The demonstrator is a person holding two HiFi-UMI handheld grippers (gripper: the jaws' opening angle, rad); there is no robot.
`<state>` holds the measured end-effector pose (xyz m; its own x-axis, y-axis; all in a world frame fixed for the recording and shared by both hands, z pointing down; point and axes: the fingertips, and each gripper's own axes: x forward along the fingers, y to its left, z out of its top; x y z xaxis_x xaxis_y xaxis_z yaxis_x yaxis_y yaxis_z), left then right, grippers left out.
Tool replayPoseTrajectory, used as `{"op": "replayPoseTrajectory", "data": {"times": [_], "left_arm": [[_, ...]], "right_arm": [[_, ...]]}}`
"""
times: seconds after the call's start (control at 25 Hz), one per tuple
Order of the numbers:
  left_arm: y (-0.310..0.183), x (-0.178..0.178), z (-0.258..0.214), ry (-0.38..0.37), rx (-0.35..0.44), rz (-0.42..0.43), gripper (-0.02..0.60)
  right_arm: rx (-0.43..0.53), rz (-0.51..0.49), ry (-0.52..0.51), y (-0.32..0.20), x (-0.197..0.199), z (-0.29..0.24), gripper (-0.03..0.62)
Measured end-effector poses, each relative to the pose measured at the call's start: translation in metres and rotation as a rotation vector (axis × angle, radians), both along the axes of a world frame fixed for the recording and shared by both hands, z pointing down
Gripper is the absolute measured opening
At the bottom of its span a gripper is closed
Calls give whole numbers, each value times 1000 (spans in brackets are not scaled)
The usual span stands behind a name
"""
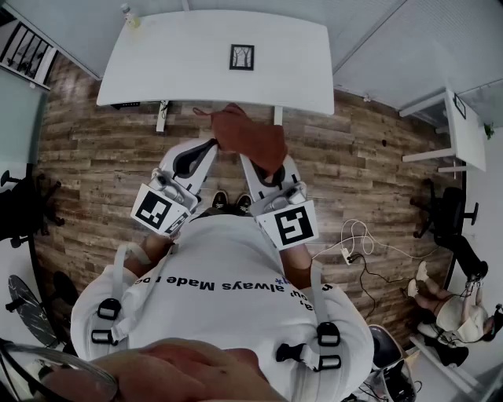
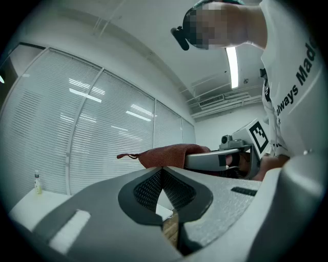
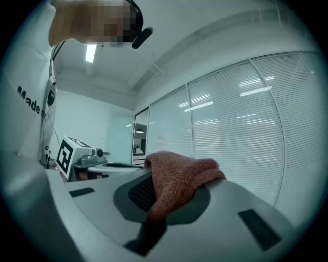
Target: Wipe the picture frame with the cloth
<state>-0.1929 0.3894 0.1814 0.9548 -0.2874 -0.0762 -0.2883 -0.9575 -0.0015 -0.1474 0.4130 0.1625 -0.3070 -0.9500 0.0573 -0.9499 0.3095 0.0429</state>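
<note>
The picture frame (image 1: 242, 57) sits on the white table (image 1: 173, 71), near the middle and towards the far side, with nothing touching it. A small bottle (image 1: 130, 16) stands at the table's far left corner. Both tools are held up in front of the person, over the wooden floor (image 1: 102, 157) on the near side of the table, well apart from the frame. The right gripper (image 3: 158, 198) has its jaws clamped on the reddish-brown cloth (image 3: 177, 179). The cloth bunches up out of the jaws and flops over one of them. In the head view it drapes over the tip of that tool. The left gripper (image 2: 163, 171) is just beside it, jaws together at the tips with nothing between them (only a sliver of floor shows through the gap lower down). From the left gripper view the cloth pokes out sideways, one corner trailing towards the window blinds (image 2: 102, 128). A white cable (image 1: 357, 239) lies looped on the floor off to the right.
</note>
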Motion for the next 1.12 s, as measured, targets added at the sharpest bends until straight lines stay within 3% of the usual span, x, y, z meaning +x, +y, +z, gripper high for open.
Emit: {"op": "replayPoseTrajectory", "data": {"times": [0.48,1.12], "left_arm": [[-6,-5,-1,43,-7,15,2],[-46,-29,19,14,-53,52,2]], "right_arm": [[10,-3,-28,-7,-4,-1,18],[-28,24,-30,-46,-28,18,20]]}}
